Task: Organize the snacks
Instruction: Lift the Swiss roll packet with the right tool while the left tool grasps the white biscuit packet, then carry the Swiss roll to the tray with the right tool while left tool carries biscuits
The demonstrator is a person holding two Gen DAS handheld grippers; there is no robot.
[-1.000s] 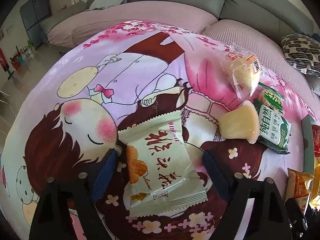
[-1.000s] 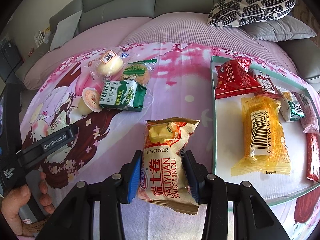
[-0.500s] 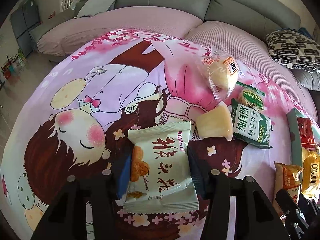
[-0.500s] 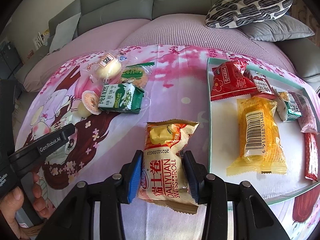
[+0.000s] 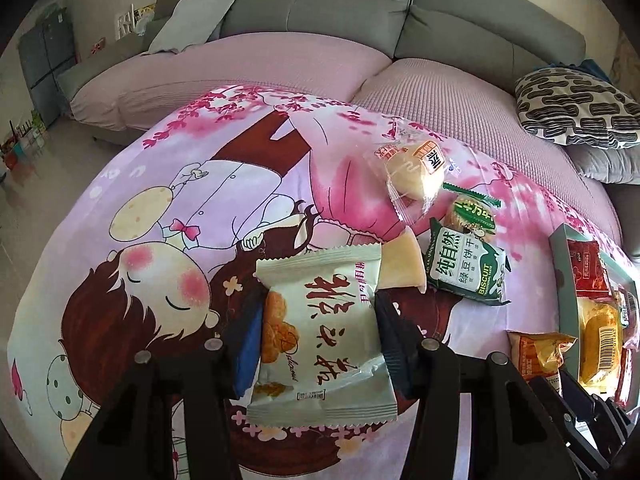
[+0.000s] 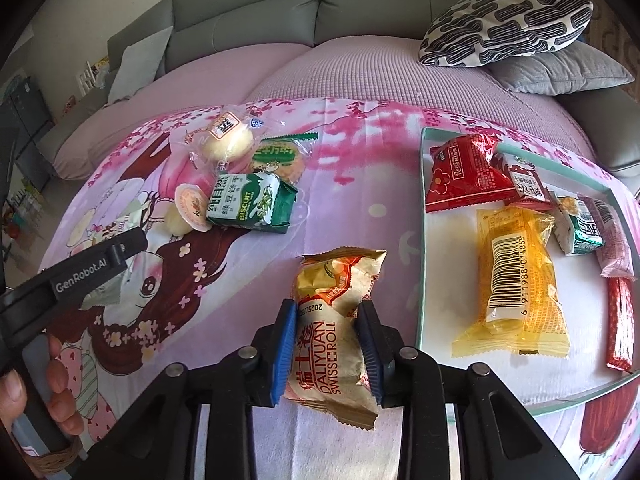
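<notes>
Left wrist view: the left tongs [image 5: 316, 344] are closed on the pale pastry packet [image 5: 320, 336], pressing its two long sides, probably to carry it across the cartoon sheet [image 5: 168, 184]. In the middle, the green biscuit pack [image 6: 252, 204] and other loose snacks wait. The right tongs [image 6: 326, 344] grip the Swiss roll bag [image 6: 332, 320] just beside the tray [image 6: 422, 240], where sorted snacks already lie.

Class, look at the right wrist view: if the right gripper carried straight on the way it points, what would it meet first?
Probably the bare printed cloth just beyond the Swiss roll packet held by the right gripper; nothing else lies in that line, though depth is unclear.
</notes>
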